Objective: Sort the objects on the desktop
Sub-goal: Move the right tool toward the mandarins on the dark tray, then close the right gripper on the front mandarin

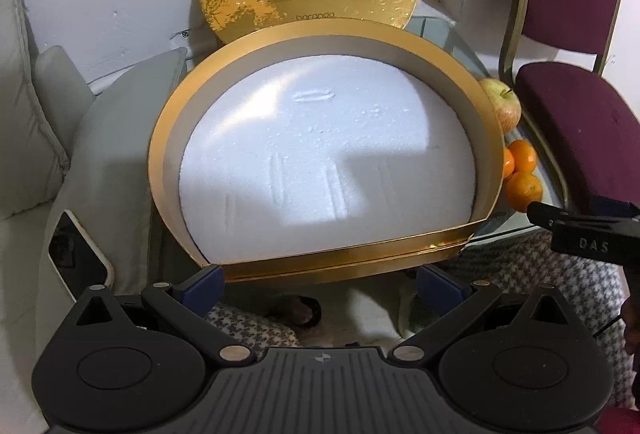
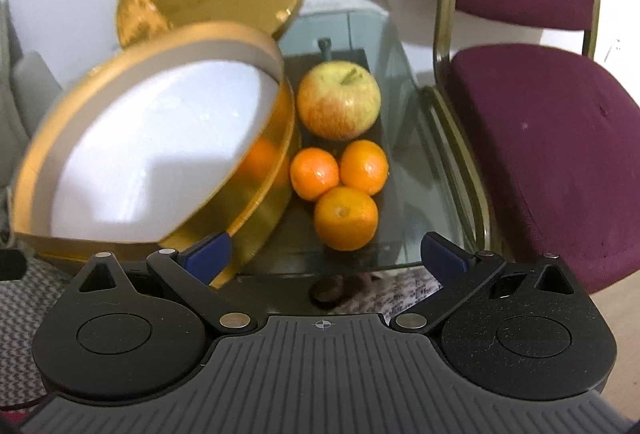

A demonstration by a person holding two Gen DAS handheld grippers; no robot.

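Gold box (image 1: 192, 138), foam-lined, empty; apple (image 2: 338, 99), three oranges (image 2: 345, 218) beside it on glass surface (image 2: 416, 154); left tongs (image 1: 320, 284), right tongs (image 2: 326, 254): both wide, empty

Home: sofa cushions (image 1: 24, 138), glass table (image 2: 420, 170), fruit

A glass tabletop (image 2: 404, 138) fills mid-frame, carrying a gold box (image 2: 256, 194) at left, with an apple (image 2: 338, 104) and three oranges (image 2: 344, 186) beside it.
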